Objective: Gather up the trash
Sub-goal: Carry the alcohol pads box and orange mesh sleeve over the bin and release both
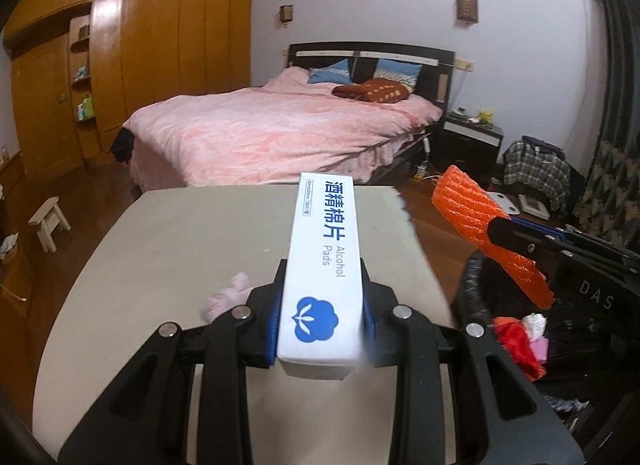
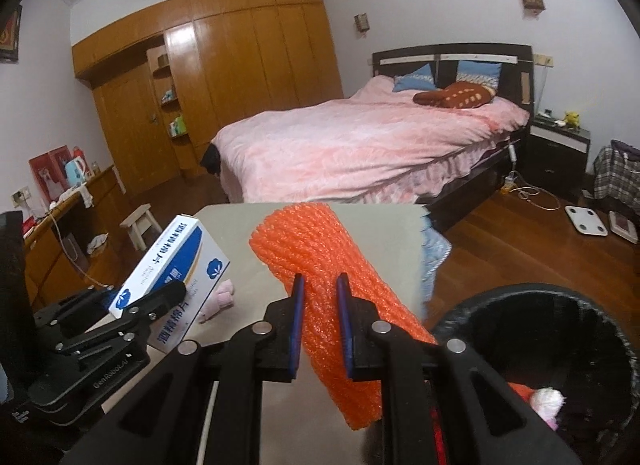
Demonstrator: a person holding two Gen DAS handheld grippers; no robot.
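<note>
My left gripper [image 1: 323, 285] is shut on a white and blue alcohol pads box [image 1: 326, 249] and holds it above the beige table [image 1: 168, 249]. The box also shows in the right wrist view [image 2: 172, 277], at the left. My right gripper [image 2: 321, 289] is shut on an orange foam net sleeve [image 2: 316, 265], held at the table's right edge beside the black trash bin [image 2: 560, 305]. The sleeve also shows in the left wrist view [image 1: 476, 217], above the bin [image 1: 476, 289]. A small pink scrap [image 1: 228, 297] lies on the table under the box.
The bin holds red, white and pink scraps [image 1: 520, 337]. A pink bed [image 2: 360, 145] stands beyond the table. A small white stool [image 2: 140, 225] is on the wooden floor at the left. A desk with cables [image 2: 56, 225] runs along the left wall.
</note>
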